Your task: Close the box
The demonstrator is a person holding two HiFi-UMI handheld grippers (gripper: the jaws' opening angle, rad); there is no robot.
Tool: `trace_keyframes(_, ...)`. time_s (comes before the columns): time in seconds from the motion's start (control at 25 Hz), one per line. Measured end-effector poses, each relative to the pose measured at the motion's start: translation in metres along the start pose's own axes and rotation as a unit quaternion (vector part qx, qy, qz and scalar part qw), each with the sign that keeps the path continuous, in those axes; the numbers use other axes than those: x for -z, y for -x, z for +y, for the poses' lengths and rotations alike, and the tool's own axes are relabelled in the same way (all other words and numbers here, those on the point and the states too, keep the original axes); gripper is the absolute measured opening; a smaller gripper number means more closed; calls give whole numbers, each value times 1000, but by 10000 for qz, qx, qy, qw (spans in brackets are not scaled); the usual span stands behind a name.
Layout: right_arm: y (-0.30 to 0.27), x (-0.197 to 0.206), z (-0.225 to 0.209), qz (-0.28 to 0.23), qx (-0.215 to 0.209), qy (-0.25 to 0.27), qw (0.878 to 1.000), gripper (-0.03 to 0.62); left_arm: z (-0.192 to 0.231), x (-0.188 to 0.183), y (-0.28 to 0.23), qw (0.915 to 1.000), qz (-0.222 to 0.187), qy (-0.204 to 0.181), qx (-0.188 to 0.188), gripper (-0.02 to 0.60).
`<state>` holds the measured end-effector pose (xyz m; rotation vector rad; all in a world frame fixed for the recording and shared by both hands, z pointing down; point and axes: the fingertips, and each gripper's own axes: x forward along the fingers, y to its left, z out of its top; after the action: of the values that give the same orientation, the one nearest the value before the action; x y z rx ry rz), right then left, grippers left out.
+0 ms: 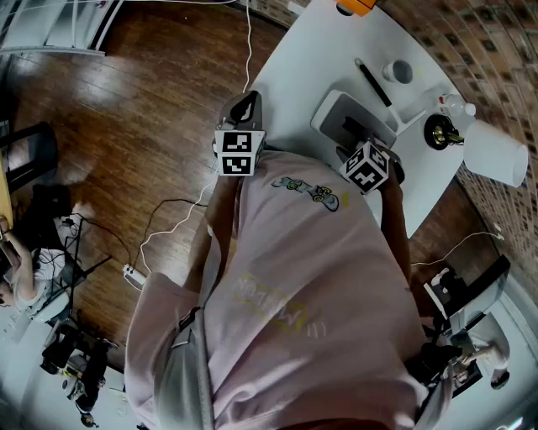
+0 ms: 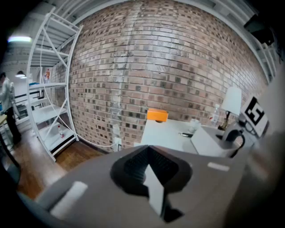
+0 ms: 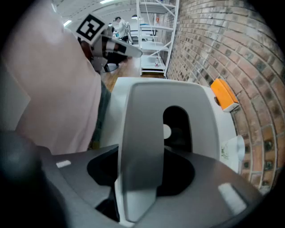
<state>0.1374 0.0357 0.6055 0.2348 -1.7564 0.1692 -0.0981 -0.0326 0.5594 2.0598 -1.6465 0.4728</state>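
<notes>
A grey box (image 1: 336,113) lies on the white table (image 1: 311,50), in front of a person in a pink shirt. My right gripper (image 1: 363,144) reaches onto the box. In the right gripper view the grey lid (image 3: 147,124), with a dark slot in it, runs down between the jaws, and my right gripper (image 3: 142,178) is shut on it. My left gripper (image 1: 246,107) hangs in the air beside the table's left edge. It is shut with nothing in it and points toward the brick wall, with the box (image 2: 209,140) off to its right. My left gripper (image 2: 151,178) shows its jaws together.
On the table beyond the box are an orange object (image 1: 355,7), a black pen (image 1: 372,82), a small cup (image 1: 400,71), a bottle (image 1: 458,107) and a white-shaded lamp (image 1: 496,153). Cables trail over the wood floor (image 1: 151,126). A white shelf rack (image 2: 49,84) stands by the wall.
</notes>
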Motion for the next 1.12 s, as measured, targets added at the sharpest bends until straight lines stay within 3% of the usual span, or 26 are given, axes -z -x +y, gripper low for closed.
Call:
trace_keyframes(0.2, -52, 6, 8, 592, -444, 382, 9965, 192, -1, 0, 1, 10000, 49, -47, 26, 5)
trace_keyframes(0.4, -53, 4, 7, 648, -536, 399, 9957, 187, 3, 1, 2, 10000, 61, 8, -16, 5)
trace_keyframes(0.52, -50, 6, 7, 658, -518, 411, 9956, 189, -10, -3, 0, 9996, 22, -201, 200, 5)
trace_keyframes(0.6, -46, 7, 6, 576, -504, 407, 9962, 189, -32, -7, -1, 9963, -44, -635, 575, 5)
trace_keyframes(0.72, -31, -1, -1, 45, -472, 144, 9988, 190, -72, -11, -1, 9823, -153, -1228, 1406, 5)
trace_keyframes(0.76, -22, -8, -2, -324, -517, -39, 9981, 190, -86, -14, 2, 9760, -218, -1214, 1794, 5)
trace_keyframes(0.84, -2, -19, -4, -1301, -764, -569, 9869, 189, -113, -28, 12, 9606, -356, -808, 2636, 18)
trace_keyframes(0.92, 23, -32, -4, -2423, -1239, -1222, 9544, 189, -130, -50, 22, 9447, -468, -384, 3222, 137)
trace_keyframes(0.96, 41, -42, -6, -3004, -1529, -1578, 9281, 189, -136, -63, 27, 9373, -552, -269, 3432, 169)
trace_keyframes(1.04, 80, -61, -15, -4150, -2074, -2263, 8565, 189, -149, -91, 37, 9198, -781, -131, 3843, 170)
trace_keyframes(1.12, 119, -73, -31, -5221, -2465, -2774, 7679, 189, -159, -119, 45, 9055, -1031, -52, 4115, 172)
